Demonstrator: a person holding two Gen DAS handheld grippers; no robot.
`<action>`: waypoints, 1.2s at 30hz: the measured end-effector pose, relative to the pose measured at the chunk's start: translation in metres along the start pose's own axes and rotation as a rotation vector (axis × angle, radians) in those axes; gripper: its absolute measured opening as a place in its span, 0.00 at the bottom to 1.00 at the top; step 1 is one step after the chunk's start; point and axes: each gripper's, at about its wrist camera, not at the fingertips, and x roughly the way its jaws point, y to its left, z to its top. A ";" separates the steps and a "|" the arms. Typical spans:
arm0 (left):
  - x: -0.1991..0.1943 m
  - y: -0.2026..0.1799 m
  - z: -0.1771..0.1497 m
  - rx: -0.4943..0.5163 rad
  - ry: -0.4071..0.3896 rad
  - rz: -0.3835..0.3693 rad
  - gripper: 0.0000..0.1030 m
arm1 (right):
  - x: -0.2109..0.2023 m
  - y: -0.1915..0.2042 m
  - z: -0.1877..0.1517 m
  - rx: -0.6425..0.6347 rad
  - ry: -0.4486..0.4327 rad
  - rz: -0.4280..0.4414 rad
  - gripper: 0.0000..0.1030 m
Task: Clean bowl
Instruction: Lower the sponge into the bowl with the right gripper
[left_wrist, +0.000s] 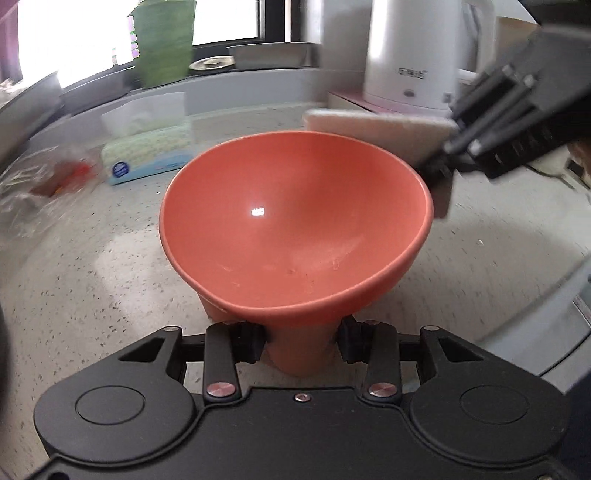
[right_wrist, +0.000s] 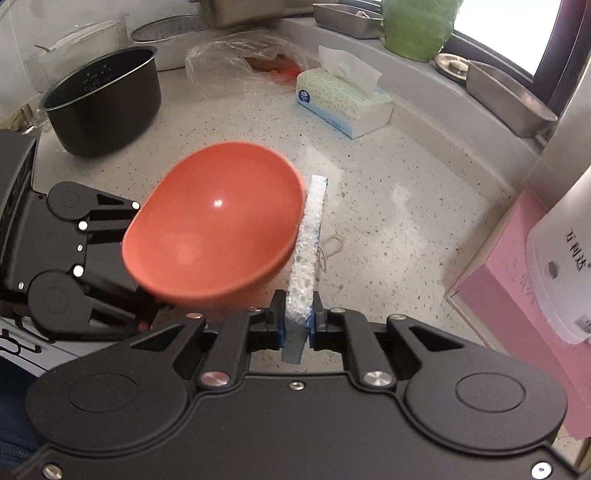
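Note:
An orange-red bowl (left_wrist: 295, 221) hangs tilted above the speckled counter (left_wrist: 92, 277), its inside turned toward the left wrist camera. My left gripper (left_wrist: 303, 343) is shut on the bowl's foot, one pad on each side. A few pale specks and smears show on the lower inside wall. My right gripper (right_wrist: 299, 321) is shut on a white sponge with a blue backing (right_wrist: 310, 240), held on edge just right of the bowl (right_wrist: 214, 221) rim. In the left wrist view the sponge (left_wrist: 376, 129) and right gripper (left_wrist: 441, 166) sit at the bowl's far right rim; whether they touch it I cannot tell.
A tissue box (right_wrist: 343, 99), a crumpled plastic bag (right_wrist: 251, 59) and a black cooker pot (right_wrist: 103, 99) stand behind the bowl. A white kettle (left_wrist: 410, 55) on a pink box (right_wrist: 517, 295) is at the right. Metal trays (right_wrist: 509, 99) and a green cup (right_wrist: 417, 26) line the sill.

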 end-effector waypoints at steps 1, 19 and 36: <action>-0.001 0.002 -0.001 0.008 0.001 -0.007 0.36 | -0.006 0.004 0.003 -0.018 -0.007 -0.014 0.12; -0.006 0.014 -0.006 0.061 -0.014 -0.060 0.36 | 0.013 0.036 0.065 -0.086 0.092 0.008 0.12; -0.003 0.014 -0.003 0.091 -0.005 -0.059 0.37 | 0.021 0.085 0.082 -0.405 0.301 0.208 0.12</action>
